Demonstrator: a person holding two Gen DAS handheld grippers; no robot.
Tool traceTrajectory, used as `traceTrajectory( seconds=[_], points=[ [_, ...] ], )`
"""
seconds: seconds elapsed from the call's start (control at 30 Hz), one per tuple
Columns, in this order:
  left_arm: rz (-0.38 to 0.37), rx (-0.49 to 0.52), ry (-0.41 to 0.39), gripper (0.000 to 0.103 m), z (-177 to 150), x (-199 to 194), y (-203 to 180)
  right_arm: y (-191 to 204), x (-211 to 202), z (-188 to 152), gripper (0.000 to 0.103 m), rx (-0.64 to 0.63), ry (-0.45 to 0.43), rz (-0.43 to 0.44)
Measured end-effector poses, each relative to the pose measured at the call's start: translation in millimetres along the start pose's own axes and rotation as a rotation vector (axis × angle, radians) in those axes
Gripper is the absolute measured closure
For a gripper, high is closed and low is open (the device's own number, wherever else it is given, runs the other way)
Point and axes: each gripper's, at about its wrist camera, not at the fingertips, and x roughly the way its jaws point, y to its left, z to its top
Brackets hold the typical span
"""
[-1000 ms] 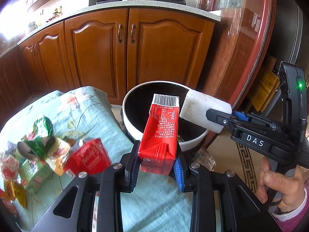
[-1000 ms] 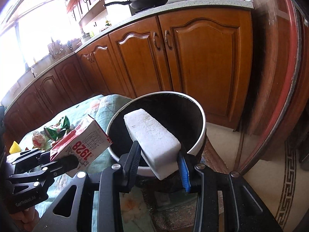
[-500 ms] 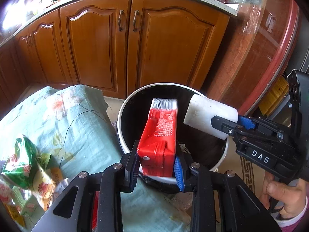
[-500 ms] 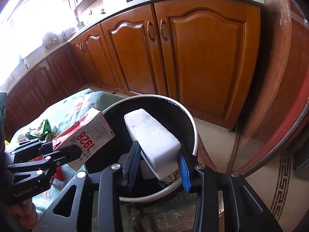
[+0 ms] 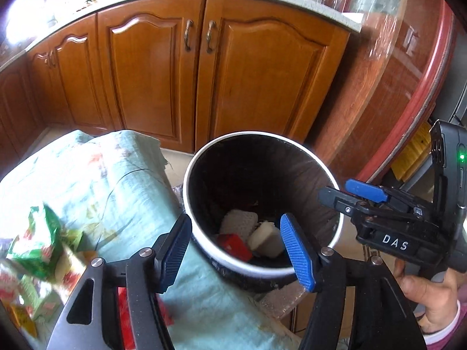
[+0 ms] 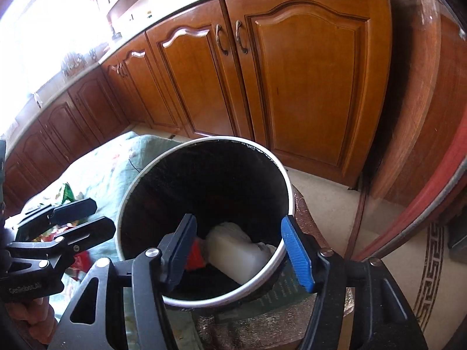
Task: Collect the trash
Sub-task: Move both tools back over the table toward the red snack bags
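A round bin (image 5: pixel 204 157) (image 6: pixel 287 186) with a white rim and black inside stands beside the table. At its bottom lie the red carton (image 5: pixel 233 245) (image 6: pixel 195 258) and the white foam block (image 5: pixel 267 237) (image 6: pixel 236 253), beside other pale trash. My left gripper (image 5: pixel 238 246) hangs over the near rim, its jaws opening with nothing between them. My right gripper (image 6: pixel 239 248) is over the bin too, jaws opening and empty; it also shows at the right in the left wrist view (image 5: pixel 347 191).
A pale green flowered cloth (image 5: pixel 102 180) covers the table, with green and red wrappers (image 5: pixel 38 245) at its left. Wooden cabinets (image 5: pixel 204 67) stand behind the bin. A curved red-edged glass panel (image 5: pixel 408 87) rises at the right. A hand (image 5: pixel 426 294) holds the right gripper.
Both grippers opened over the bin. The red carton dropped from the left one and the white foam block from the right; both now lie at the bin's bottom.
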Motion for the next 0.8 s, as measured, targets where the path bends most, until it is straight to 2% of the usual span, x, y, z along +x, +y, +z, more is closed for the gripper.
traceTrajectory(
  seconds=[0.07, 0.3, 0.63, 0.8],
  points=[
    [-0.002, -0.008, -0.027, 0.035, -10.4, -12.3, 0.9, 0.6, -7.0, -5.2, 0.032, 0.013, -0.021, 0.018],
    [0.035, -0.066, -0.091, 0.033, -59.4, -52.0, 13.3, 17.7, -29.0, -38.9, 0.017, 0.078, -0.076, 0.075],
    [0.11, -0.13, -0.13, 0.033, -123.2, -108.9, 38.5, 75.7, -50.4, -77.6, 0.009, 0.034, -0.122, 0.141],
    [0.15, -0.186, -0.143, 0.033, -147.0, -135.3, 51.3, 105.5, -49.7, -90.5, 0.009, -0.001, -0.108, 0.179]
  ],
)
